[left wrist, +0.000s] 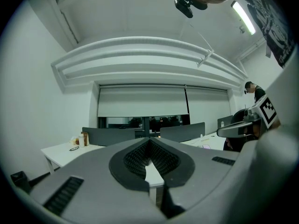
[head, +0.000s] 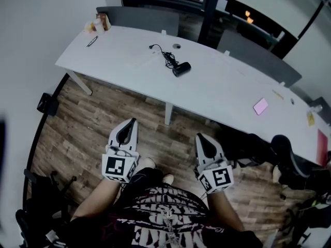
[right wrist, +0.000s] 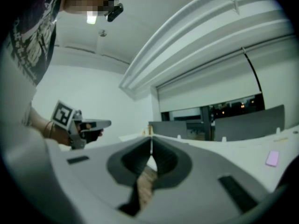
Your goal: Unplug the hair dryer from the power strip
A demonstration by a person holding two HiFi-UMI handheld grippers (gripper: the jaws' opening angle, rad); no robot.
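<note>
Head view: hair dryer (head: pixel 181 68) and tangled cord (head: pixel 165 56) toward table's (head: pixel 222 94) far edge, plug end indistinct; left gripper (head: pixel 133 122) and right gripper (head: pixel 199 136) both closed, empty.

An office: a long white counter (head: pixel 217 87) with grey divider screens (head: pixel 145 18) along its far edge, brown wood-plank floor (head: pixel 88 123), white roller blinds (left wrist: pixel 140 101), a ceiling strip light (left wrist: pixel 243 17).

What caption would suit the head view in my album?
Left gripper and right gripper, both closed and empty, held short of a white table bearing a black hair dryer and its cord.
</note>
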